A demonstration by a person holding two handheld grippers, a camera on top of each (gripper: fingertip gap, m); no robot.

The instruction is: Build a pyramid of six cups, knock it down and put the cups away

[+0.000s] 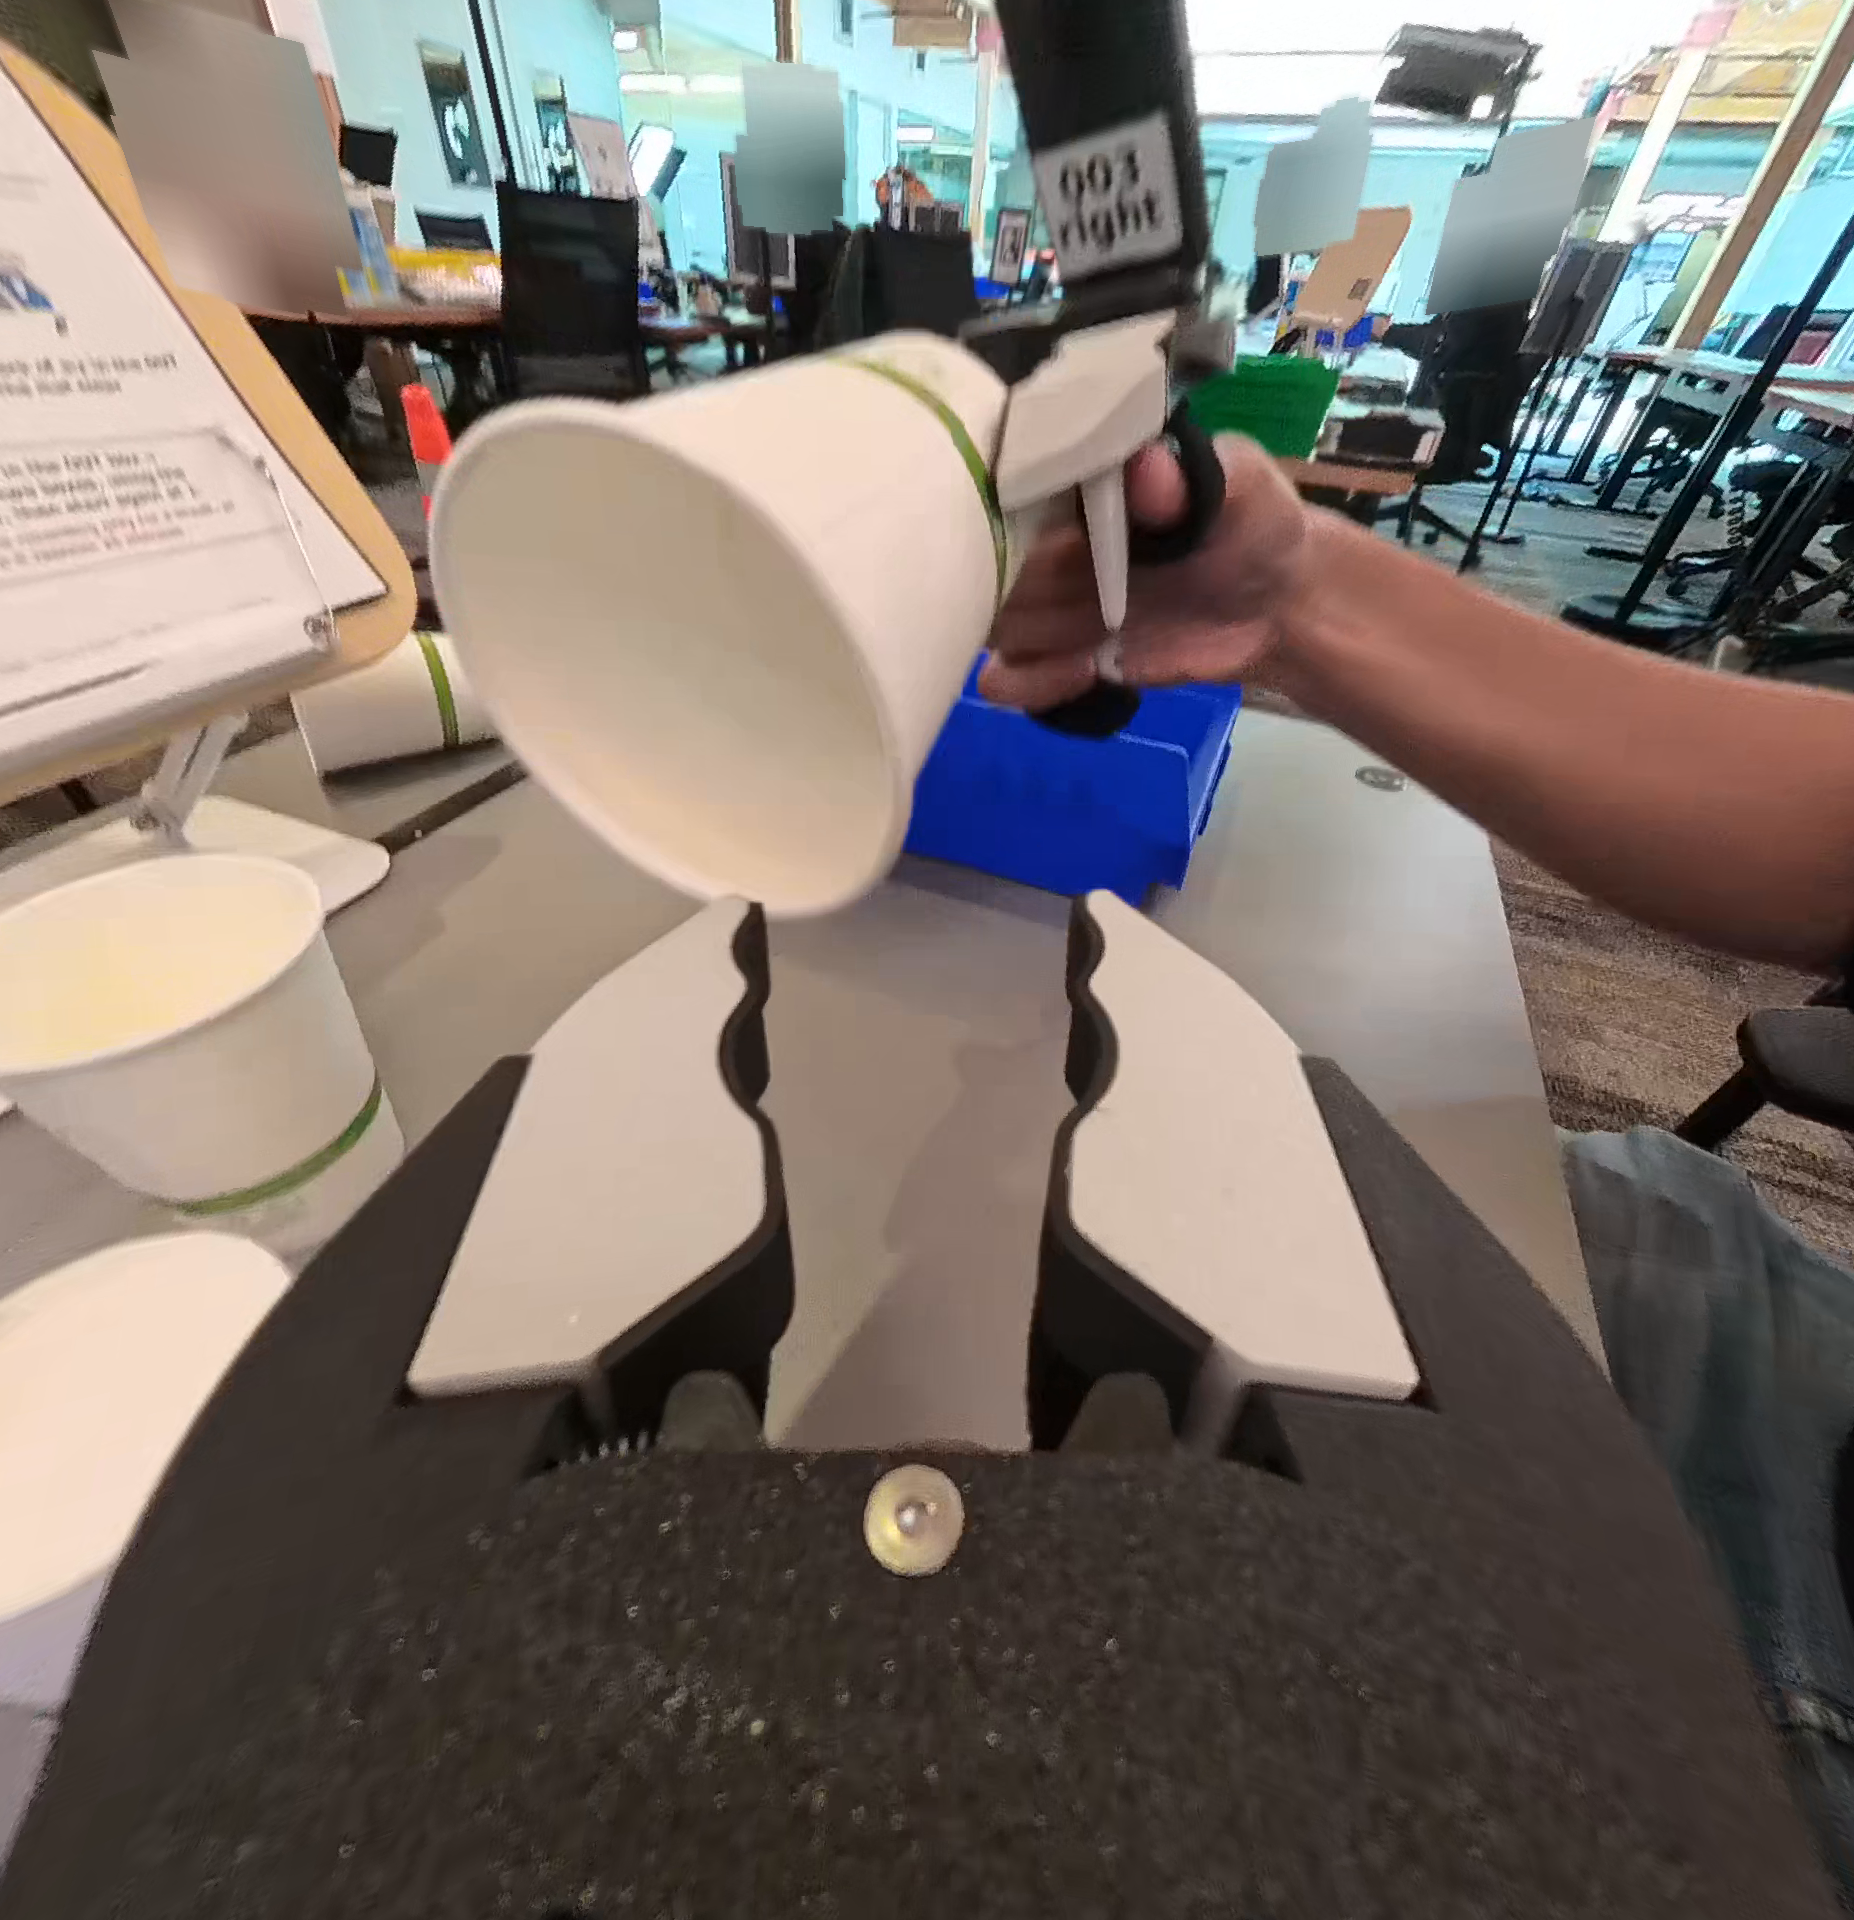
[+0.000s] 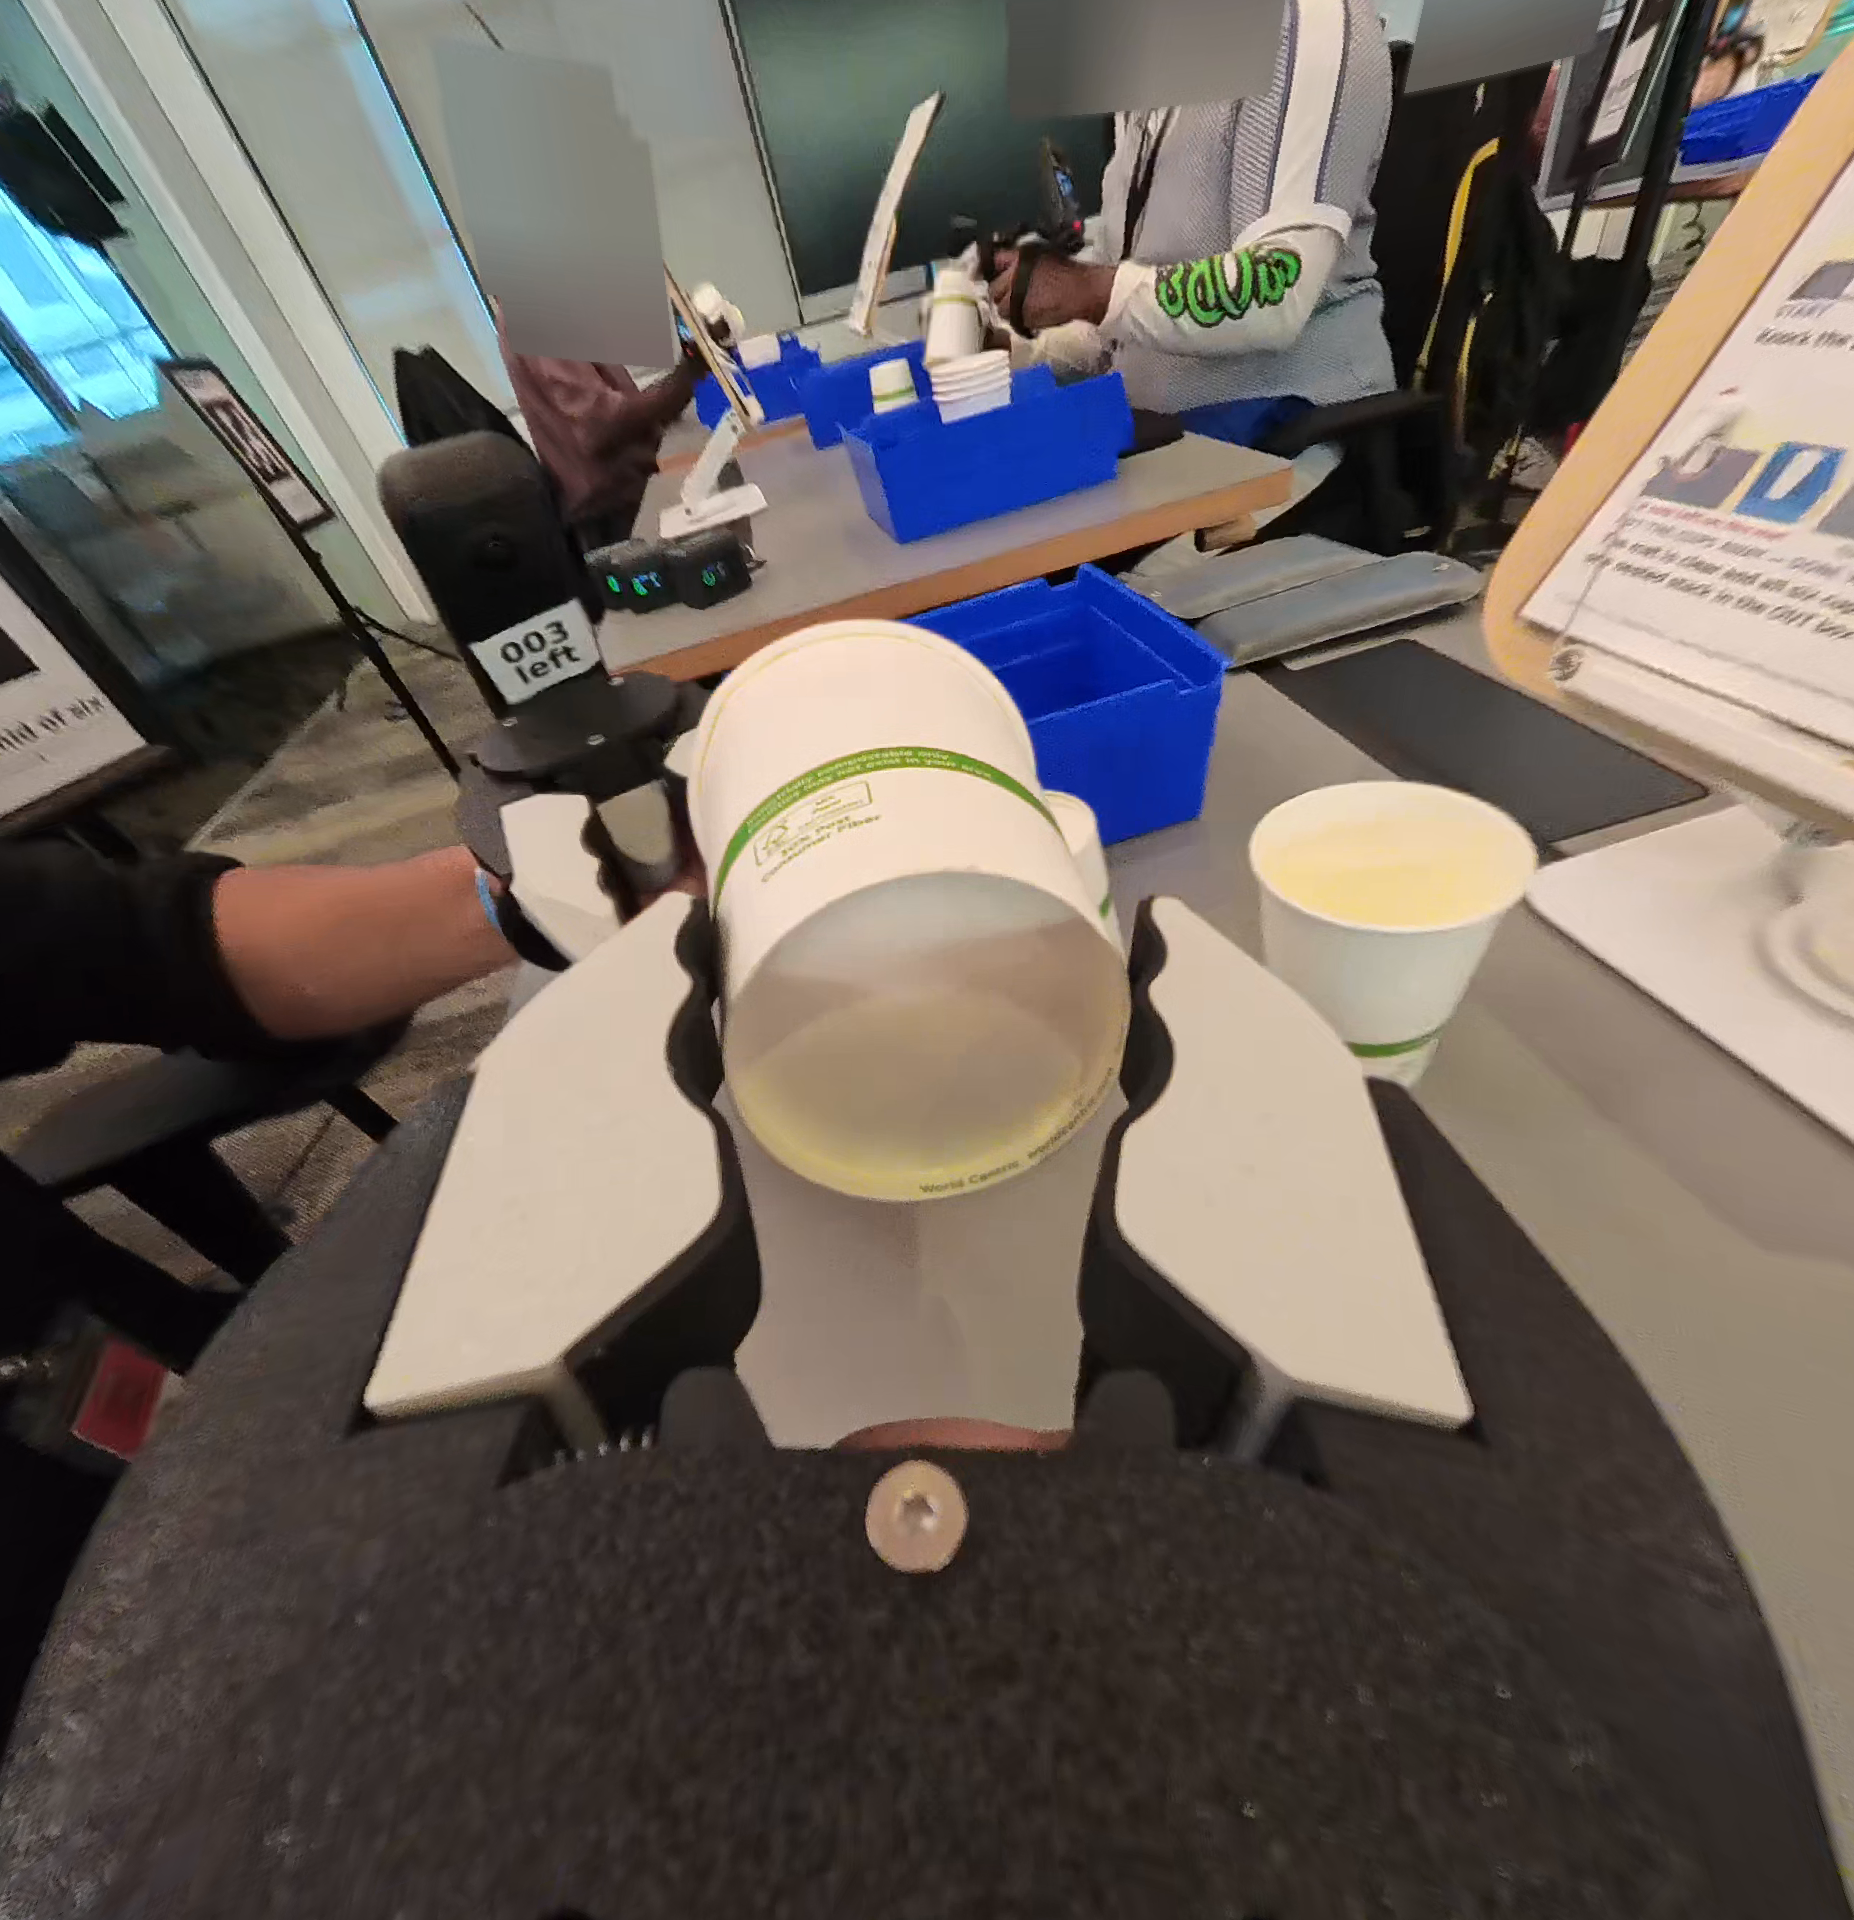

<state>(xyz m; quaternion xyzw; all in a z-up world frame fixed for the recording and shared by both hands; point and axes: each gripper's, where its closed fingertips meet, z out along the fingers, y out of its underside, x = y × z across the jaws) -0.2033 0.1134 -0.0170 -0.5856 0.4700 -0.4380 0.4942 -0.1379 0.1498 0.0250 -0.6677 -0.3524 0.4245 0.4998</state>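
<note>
My right gripper [image 2: 923, 935] is shut on the base end of a white paper cup with a green band [image 2: 881, 883]. It holds the cup tilted in the air, bottom toward its camera. In the left wrist view the held cup [image 1: 694, 623] points its open mouth at me, with the right gripper [image 1: 1011, 457] behind it. My left gripper [image 1: 918, 920] is open and empty, just below the cup's rim; it also shows in the right wrist view [image 2: 632, 831]. An upright cup [image 1: 164, 1029] [image 2: 1390, 914] stands on the grey table. Another cup [image 1: 92, 1403] is at the near left. A third [image 1: 403, 707] lies on its side.
An open blue bin [image 1: 1068, 800] [image 2: 1099, 686] sits on the table behind the held cup. A sign stand with printed sheets [image 1: 123, 468] [image 2: 1733, 499] is at the table's side. Another table with blue bins [image 2: 996, 457], cups and seated people is farther off.
</note>
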